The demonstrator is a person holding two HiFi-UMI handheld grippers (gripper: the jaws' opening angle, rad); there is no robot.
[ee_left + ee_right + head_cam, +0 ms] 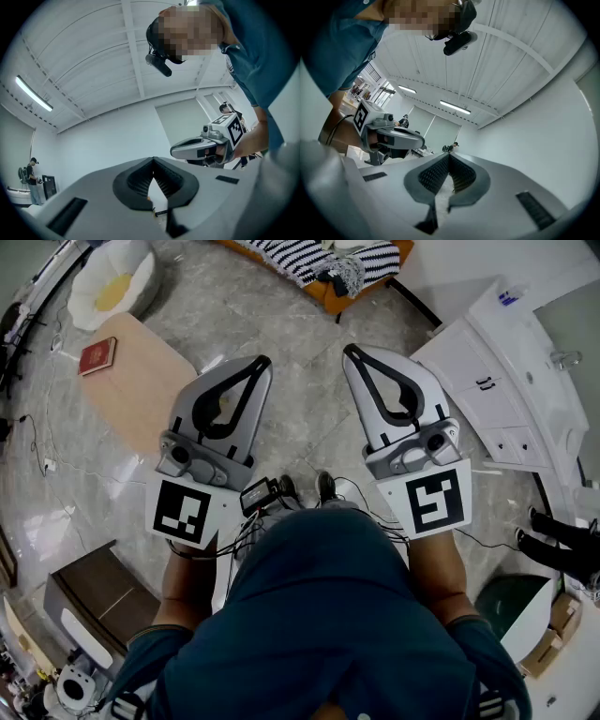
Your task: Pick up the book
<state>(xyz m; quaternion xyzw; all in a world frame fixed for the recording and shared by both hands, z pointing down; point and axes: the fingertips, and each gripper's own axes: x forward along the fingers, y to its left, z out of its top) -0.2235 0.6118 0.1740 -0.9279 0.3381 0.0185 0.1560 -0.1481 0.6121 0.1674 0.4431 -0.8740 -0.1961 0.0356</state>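
Observation:
The book [97,356] is small and dark red and lies closed on the far left end of a low pale wooden table [150,395]. I hold both grippers up in front of my chest, pointing about level, well short of the book and to its right. On the left gripper [263,361] the jaws meet at the tips with nothing between them. The right gripper [349,350] is shut and empty too. From the left gripper view [153,160] I see only the hall's ceiling and the right gripper [206,146]. The book is in neither gripper view.
A white and yellow cushion [112,282] sits beyond the table. Striped cloth lies on an orange seat [323,266] at the far side. A white cabinet [497,381] stands at the right, a brown box [94,601] at the lower left. Cables trail over the marble floor.

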